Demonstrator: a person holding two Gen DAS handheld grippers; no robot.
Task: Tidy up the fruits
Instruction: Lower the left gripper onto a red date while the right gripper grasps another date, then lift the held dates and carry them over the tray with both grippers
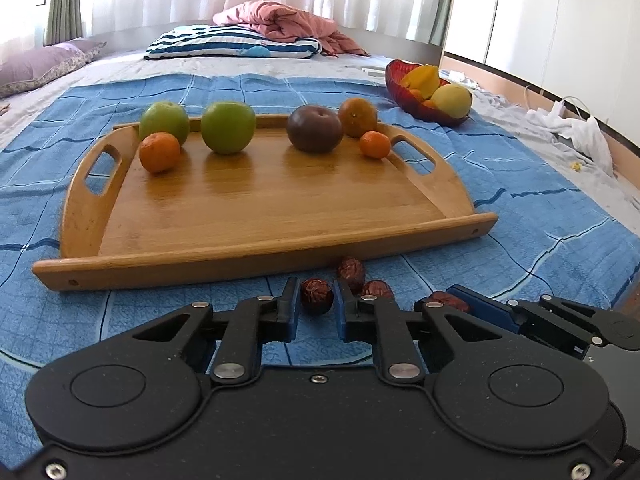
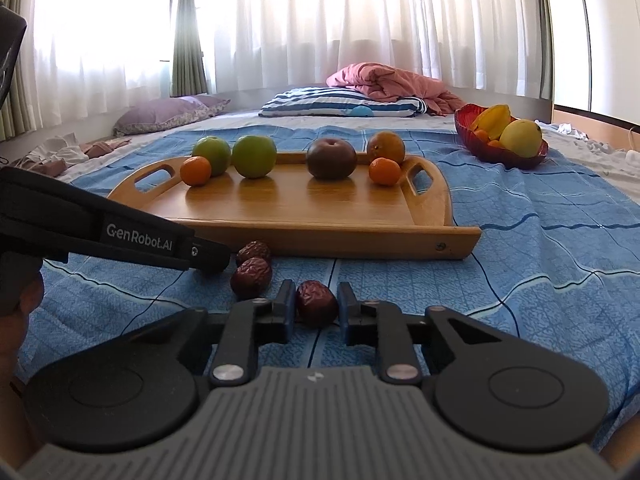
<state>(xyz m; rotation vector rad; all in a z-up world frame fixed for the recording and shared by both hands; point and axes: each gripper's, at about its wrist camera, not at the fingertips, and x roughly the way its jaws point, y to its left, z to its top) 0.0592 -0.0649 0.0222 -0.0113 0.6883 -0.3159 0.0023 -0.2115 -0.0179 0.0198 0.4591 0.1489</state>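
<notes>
Wrinkled dark-red dried date (image 1: pixel 316 295) sits clenched in the left hand-held gripper (image 1: pixel 316 306), on the blue quilted bed cover (image 1: pixel 520 248) before the wooden tray (image 1: pixel 260 264).

Right view: the right hand-held gripper (image 2: pixel 316 306) grasps another date (image 2: pixel 316 302). Judged step: pickup; next, lift both onto the tray.

Daylight is blowing out the curtains (image 2: pixel 320 20) ahead of me, fisheye is bending edges, tray (image 1: pixel 256 200) is glaring softly, focus is staying sharp.

Home bedroom: bed (image 1: pixel 120 60), pillows (image 1: pixel 232 42), curtained window (image 2: pixel 320 20).
</notes>
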